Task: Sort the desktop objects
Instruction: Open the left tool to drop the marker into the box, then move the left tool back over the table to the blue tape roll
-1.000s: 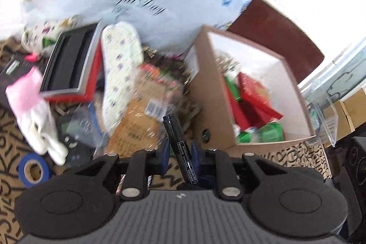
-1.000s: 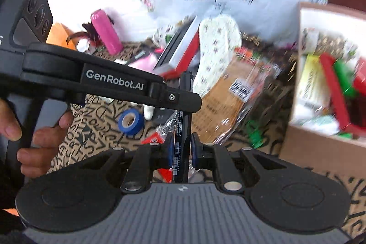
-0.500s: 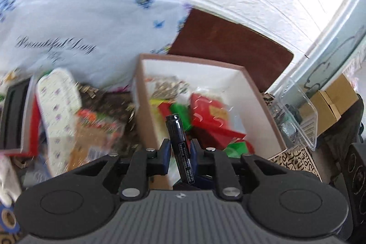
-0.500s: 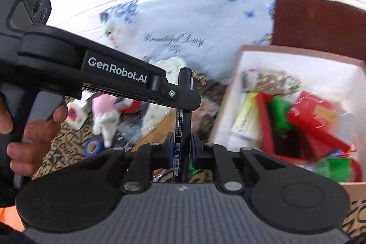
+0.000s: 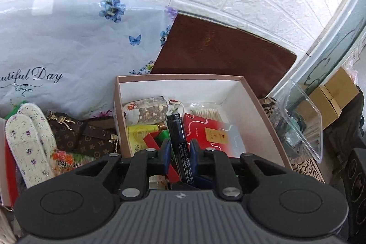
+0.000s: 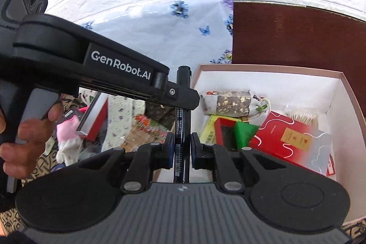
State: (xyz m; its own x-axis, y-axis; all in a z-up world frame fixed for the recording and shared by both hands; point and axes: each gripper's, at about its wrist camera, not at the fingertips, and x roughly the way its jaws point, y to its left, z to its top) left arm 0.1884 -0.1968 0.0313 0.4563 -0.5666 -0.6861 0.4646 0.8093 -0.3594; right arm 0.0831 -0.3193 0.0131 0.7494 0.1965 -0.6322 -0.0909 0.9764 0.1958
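Both grippers are shut on one black marker. My left gripper (image 5: 179, 149) pinches it (image 5: 178, 138) above the open pink-rimmed box (image 5: 251, 104), over red packets and a green item. My right gripper (image 6: 181, 149) pinches the same marker (image 6: 181, 120) near its lower part, just left of the box's wall (image 6: 270, 69). The left gripper's body (image 6: 119, 65) crosses the right wrist view and grips the marker higher up. The box holds a tea bag pouch (image 6: 231, 102), a red packet (image 6: 290, 138) and cotton swabs (image 5: 205, 110).
Left of the box lie flowered insoles (image 5: 27, 138), a brown monogram purse (image 5: 87, 134), a red-edged case (image 6: 96, 118) and a pink-and-white sock (image 6: 66, 134). A white "Beautiful Day" bag (image 5: 68, 49) and a brown board (image 5: 219, 52) lean on the wall. A clear plastic tray (image 5: 299, 122) sits right.
Both grippers have carried the marker to the right and up, from over the clutter to the box. The box now fills the middle of both views.
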